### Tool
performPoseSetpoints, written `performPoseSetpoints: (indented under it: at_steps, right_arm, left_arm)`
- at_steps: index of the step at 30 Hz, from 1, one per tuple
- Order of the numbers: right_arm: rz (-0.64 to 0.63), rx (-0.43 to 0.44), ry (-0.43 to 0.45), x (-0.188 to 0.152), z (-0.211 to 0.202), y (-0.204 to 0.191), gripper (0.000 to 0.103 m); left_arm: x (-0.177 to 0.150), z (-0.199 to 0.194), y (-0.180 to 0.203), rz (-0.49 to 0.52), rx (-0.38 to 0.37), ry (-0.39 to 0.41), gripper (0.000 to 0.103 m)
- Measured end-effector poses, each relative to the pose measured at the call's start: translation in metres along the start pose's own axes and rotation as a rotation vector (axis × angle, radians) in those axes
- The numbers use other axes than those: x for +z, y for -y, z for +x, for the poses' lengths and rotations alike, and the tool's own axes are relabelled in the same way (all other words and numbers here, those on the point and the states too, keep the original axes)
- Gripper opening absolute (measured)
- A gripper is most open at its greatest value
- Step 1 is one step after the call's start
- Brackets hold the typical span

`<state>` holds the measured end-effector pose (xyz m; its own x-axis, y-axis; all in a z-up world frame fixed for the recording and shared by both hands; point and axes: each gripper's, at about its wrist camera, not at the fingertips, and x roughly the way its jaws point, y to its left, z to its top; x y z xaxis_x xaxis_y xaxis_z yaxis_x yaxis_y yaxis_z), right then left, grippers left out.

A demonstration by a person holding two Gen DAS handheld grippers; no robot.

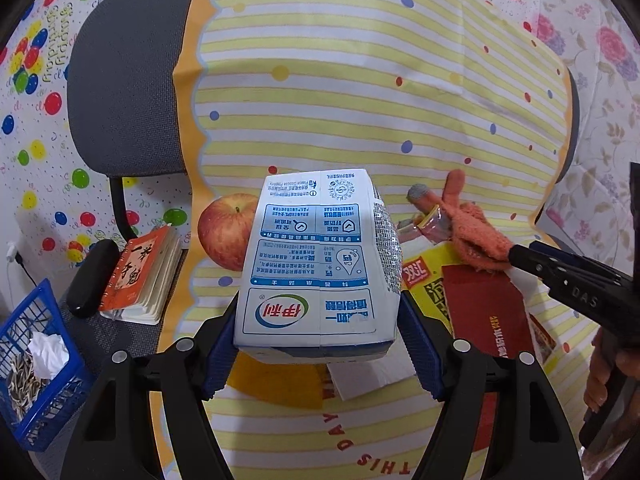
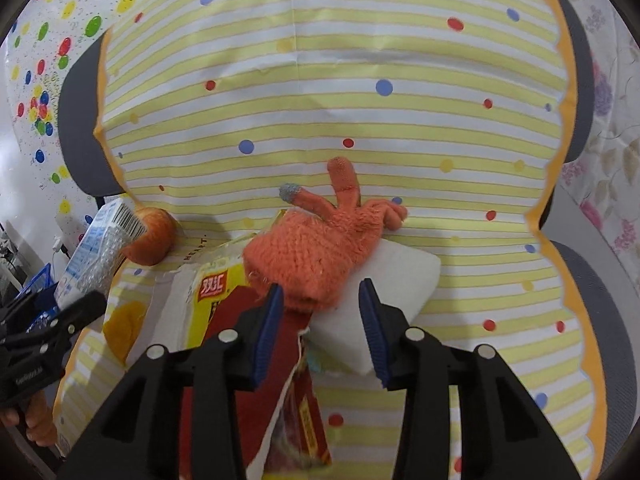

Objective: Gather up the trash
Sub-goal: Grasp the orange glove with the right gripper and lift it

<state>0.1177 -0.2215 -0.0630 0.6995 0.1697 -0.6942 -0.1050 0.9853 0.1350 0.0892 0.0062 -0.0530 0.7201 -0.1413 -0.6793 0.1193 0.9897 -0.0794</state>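
Far half of striped tablecloth [image 2: 320, 92] bare from 10 to 2 o'clock, free passage. Orange glove [image 2: 316, 248] blocks 12 o'clock just ahead of right gripper [image 2: 322, 292]; white block [image 2: 404, 276] at 1, torn wrapper [image 2: 212, 292] at 10. Apple [image 1: 224, 230] and notebook [image 1: 146, 276] crowd left gripper's [image 1: 320, 320] 10 o'clock; blue basket [image 1: 36, 364] at 8.

Bright even light, fisheye-warped edges, slight blur.

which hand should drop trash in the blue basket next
Left. Its gripper already clamps the milk carton, and the basket sits on its side. The right gripper holds nothing.
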Motion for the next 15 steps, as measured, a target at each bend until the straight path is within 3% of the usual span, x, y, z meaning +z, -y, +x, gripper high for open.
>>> performPoseSetpoints:
  at_steps: [7, 8, 9, 10, 15]
  right_arm:
    - [0.086, 0.045, -0.053, 0.004, 0.030, 0.009, 0.042]
    - [0.087, 0.047, -0.052, 0.004, 0.031, 0.009, 0.039]
    - [0.085, 0.056, -0.052, 0.005, 0.031, 0.008, 0.025]
    - [0.077, 0.047, -0.046, 0.008, 0.029, 0.007, 0.017]
    - [-0.049, -0.047, 0.021, 0.036, 0.014, -0.006, 0.012]
  left_arm:
    - [-0.001, 0.014, 0.003, 0.023, -0.001, -0.022, 0.073]
    - [-0.001, 0.014, 0.003, 0.024, -0.002, -0.023, 0.073]
    - [-0.001, 0.014, 0.003, 0.025, -0.002, -0.024, 0.073]
    - [-0.001, 0.014, 0.003, 0.026, 0.000, -0.024, 0.073]
    - [0.006, 0.002, 0.005, 0.040, 0.006, -0.002, 0.073]
